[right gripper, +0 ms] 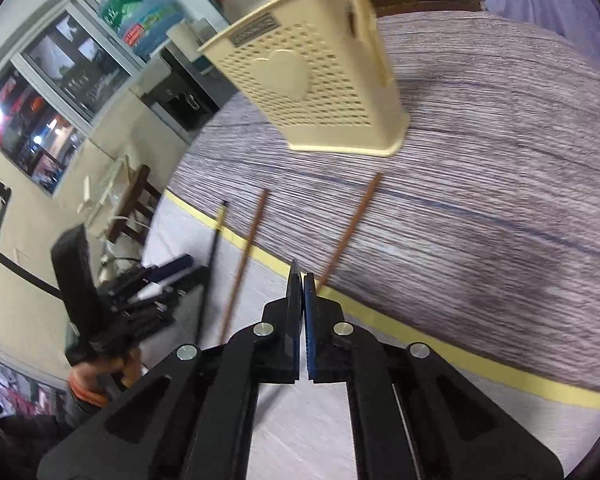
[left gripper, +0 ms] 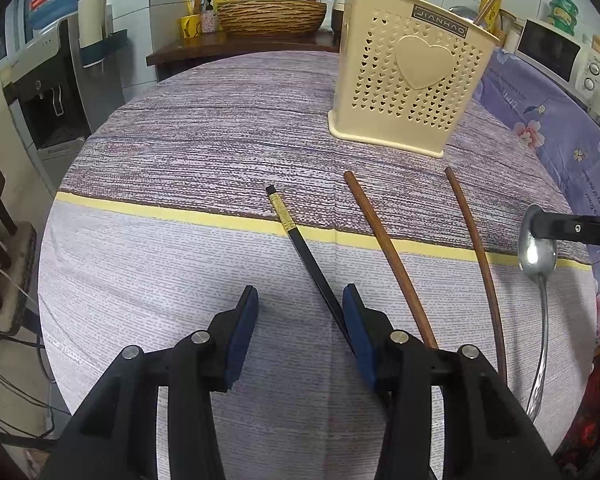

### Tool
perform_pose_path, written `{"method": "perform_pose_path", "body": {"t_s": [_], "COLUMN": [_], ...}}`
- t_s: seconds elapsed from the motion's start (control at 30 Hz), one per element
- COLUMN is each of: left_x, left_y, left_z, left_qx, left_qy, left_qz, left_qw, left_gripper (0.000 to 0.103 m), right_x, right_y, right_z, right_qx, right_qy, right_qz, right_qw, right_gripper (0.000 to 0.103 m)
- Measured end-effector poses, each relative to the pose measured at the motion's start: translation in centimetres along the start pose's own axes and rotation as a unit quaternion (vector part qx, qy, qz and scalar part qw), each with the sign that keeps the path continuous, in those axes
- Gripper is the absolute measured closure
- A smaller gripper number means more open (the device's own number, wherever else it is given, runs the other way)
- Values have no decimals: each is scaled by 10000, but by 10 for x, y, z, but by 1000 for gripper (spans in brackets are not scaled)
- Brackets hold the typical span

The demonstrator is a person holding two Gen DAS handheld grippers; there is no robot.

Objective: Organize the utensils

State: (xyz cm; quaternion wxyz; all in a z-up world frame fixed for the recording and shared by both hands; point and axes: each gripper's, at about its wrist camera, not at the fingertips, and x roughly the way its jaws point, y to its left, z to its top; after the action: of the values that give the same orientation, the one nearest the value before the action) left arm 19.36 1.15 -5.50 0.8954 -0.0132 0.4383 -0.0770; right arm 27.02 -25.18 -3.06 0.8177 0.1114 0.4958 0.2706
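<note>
A cream perforated utensil holder (left gripper: 410, 76) with a heart stands at the far side of the table; it also shows in the right wrist view (right gripper: 320, 80). A black chopstick (left gripper: 304, 256) lies beside the right finger of my open left gripper (left gripper: 300, 300). Two brown chopsticks (left gripper: 384, 248) (left gripper: 476, 256) lie to its right. A metal spoon (left gripper: 538, 252) lies at the right, and my right gripper's tip (left gripper: 572, 228) is at its bowl. In the right wrist view my right gripper (right gripper: 302, 280) is shut; the spoon is not visible between its pads.
The round table has a purple striped cloth (left gripper: 220, 128) with a yellow stripe. A water dispenser (left gripper: 52, 92) stands at the left, a wicker basket (left gripper: 272, 16) on a shelf behind, and a microwave (left gripper: 560, 56) at the right. A wooden chair (right gripper: 136, 208) stands by the table.
</note>
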Motion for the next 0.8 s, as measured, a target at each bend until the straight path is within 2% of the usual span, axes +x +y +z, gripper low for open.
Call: {"method": "perform_pose_path", "body": {"t_s": [0.13,0.27,0.3,0.37,0.43,0.6,0.8], "left_x": [0,0,0,0,0,-1,-6], "left_y": [-1,-3,-2,-3,-3,-2,2], "left_z": [0,0,0,0,0,-1,-8], "left_qx": [-15,-13,-18,-15,-17,-64,-196], "left_qy": [0,-11,-8,-1,6,0,-51], "left_qz": [23,65,63,65,59,47,68], "left_qw": [10000,10000,10000,10000,10000,10000,9998], "left_gripper": [59,58,58,58,58,58,58], "right_x": [13,16,16,14,13,8,16], "right_y": [-21,-27,-25,-18,-7,17,37], "right_z": [-6,-14,-15,-17,-21,-41,-71], "right_qx": [44,82,116,108,-14,68,48], "right_qy": [232,63,4,-74,-218,-487,-758], "right_qz": [-437,-806,-872,-1123,-1598,-2074,-2594], "right_qw": [9988,9967,9961,9936,9869,9770,9628], "right_gripper": [100,92,86,64,52,51,40]}}
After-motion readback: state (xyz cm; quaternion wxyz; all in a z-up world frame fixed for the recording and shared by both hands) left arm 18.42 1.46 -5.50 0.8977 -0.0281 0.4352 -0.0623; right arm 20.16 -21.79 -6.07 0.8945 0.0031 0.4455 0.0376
